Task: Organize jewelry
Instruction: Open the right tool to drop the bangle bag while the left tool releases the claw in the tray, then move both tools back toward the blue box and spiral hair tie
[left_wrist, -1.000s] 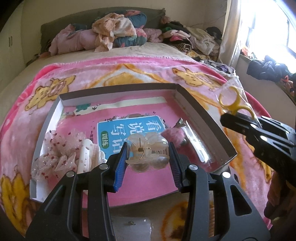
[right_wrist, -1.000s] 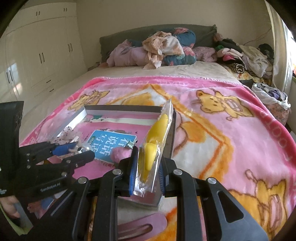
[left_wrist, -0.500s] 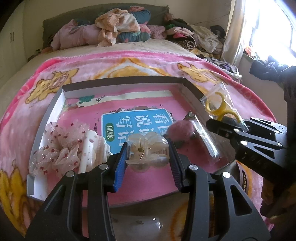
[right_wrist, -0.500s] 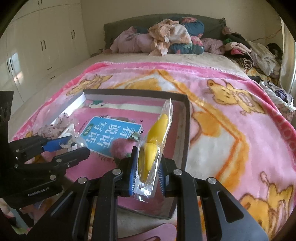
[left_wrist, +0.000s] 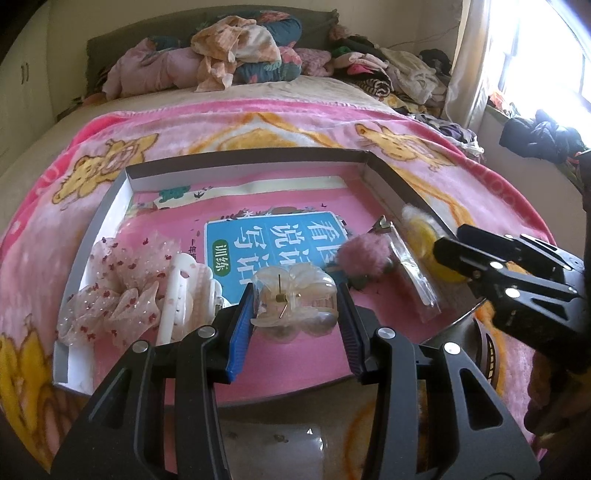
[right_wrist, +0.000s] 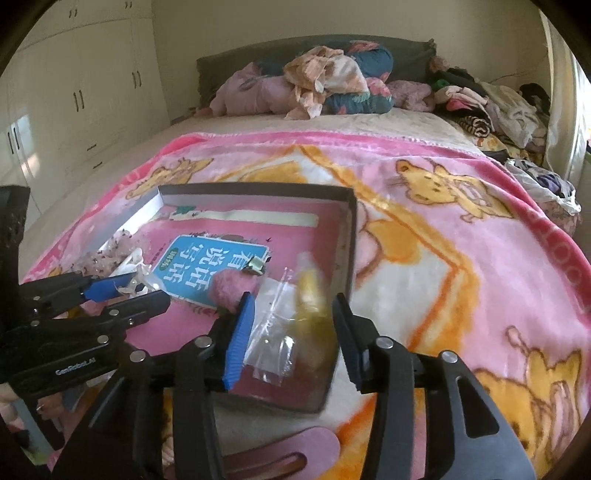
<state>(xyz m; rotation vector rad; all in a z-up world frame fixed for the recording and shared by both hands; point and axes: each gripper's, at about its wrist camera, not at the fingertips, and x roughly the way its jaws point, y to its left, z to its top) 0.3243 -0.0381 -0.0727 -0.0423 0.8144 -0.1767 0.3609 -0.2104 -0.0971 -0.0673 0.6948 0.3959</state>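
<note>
Yellow clip dropped into tray on the bed as clear claw clip waits its turn.

At the tray's (left_wrist: 110, 199) near left lie a pink scrunchie (left_wrist: 122, 291) and white clip (left_wrist: 181, 295); the left claw (left_wrist: 295, 325) grips a clear hair clip (left_wrist: 293, 299) over the near edge. Rightward, the right claw (right_wrist: 291, 332), its jaws just opened, stands apart; the bagged yellow clip (right_wrist: 310, 291), blurred, sits against the tray's right wall beside a pink pompom (right_wrist: 231, 291), crowding that corner.
</note>
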